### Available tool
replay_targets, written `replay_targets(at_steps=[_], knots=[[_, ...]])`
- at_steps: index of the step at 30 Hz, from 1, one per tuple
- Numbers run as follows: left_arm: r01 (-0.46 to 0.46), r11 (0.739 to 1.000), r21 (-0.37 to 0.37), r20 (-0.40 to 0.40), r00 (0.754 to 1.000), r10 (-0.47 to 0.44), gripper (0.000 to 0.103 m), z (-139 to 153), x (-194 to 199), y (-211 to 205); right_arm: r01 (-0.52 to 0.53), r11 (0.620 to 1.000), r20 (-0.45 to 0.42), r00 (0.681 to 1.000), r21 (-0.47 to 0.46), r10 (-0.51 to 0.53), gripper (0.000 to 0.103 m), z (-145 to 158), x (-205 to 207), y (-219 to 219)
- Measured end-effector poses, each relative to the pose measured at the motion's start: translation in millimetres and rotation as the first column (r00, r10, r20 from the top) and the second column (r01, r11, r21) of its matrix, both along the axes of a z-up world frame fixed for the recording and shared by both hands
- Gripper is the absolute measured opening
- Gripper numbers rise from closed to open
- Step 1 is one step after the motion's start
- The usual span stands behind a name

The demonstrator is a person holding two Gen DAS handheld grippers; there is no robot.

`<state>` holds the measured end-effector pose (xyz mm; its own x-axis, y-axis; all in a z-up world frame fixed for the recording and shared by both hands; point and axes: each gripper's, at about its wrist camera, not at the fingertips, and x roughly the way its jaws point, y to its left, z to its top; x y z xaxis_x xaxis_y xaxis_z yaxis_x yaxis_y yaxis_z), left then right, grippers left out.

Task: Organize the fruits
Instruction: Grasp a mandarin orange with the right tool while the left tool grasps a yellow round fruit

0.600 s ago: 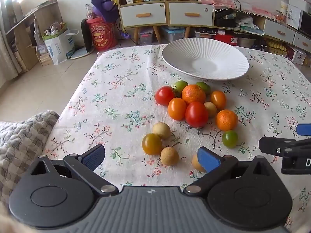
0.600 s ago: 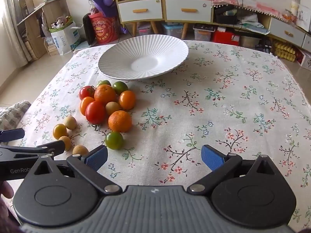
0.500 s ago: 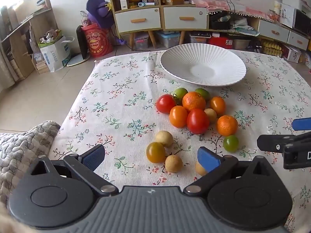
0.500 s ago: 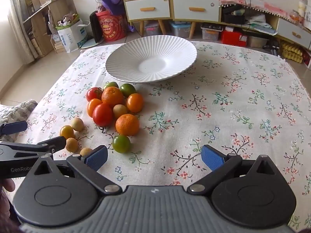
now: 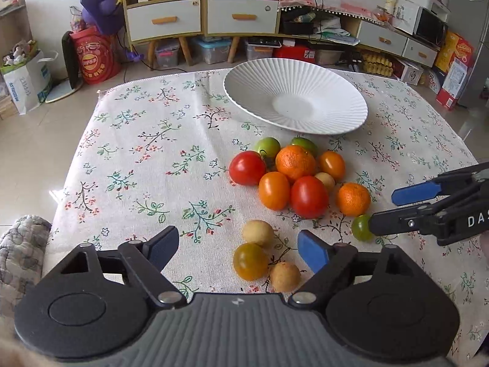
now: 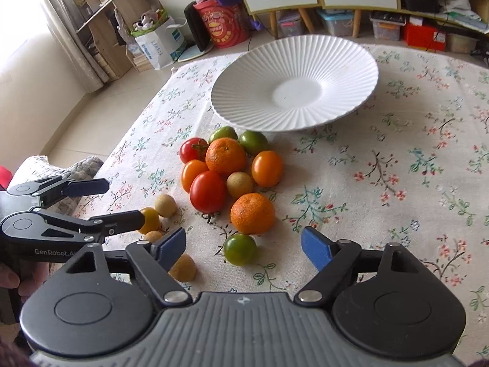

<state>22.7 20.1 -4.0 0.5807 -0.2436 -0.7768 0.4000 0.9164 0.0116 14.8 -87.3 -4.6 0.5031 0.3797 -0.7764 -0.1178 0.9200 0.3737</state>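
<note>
A pile of fruit lies on the flowered tablecloth [image 5: 137,153]: red tomatoes [image 5: 309,196], oranges [image 5: 295,159], green tomatoes [image 5: 267,146] and small yellow fruits [image 5: 257,233]. An empty white ribbed plate [image 5: 295,101] stands behind the pile; it also shows in the right wrist view [image 6: 295,85]. My left gripper [image 5: 238,246] is open over the yellow-green tomato [image 5: 250,260] and the small yellow fruits. My right gripper [image 6: 244,244] is open around a green tomato [image 6: 240,249], just in front of an orange [image 6: 252,212].
The table's left edge drops to the floor, with a quilted cushion [image 5: 18,250] at the near left corner. Cabinets [image 5: 201,15], boxes and a red bucket [image 5: 93,56] stand behind the table. The right part of the cloth [image 6: 397,168] holds no fruit.
Both grippers have moved forward toward the fruit. The right gripper now brackets the green tomato; the left now sits over the small yellow fruits. Both stay open.
</note>
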Motion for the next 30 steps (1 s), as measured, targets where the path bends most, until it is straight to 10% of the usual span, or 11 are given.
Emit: replay_targets(at_steps=[17, 30], knots=[[0.082, 0.995, -0.055, -0.138, 0.987, -0.089, 0.023, -21, 26, -3, 0.012, 0.999, 0.012, 1.000, 0.036, -0.013, 0.041, -6, 21, -7], [0.062, 0.998, -0.032, -0.108, 0.992, -0.065, 0.018, -21, 27, -10, 0.003, 1.000, 0.018, 1.000, 0.007, -0.003, 0.031, -3, 22, -2]])
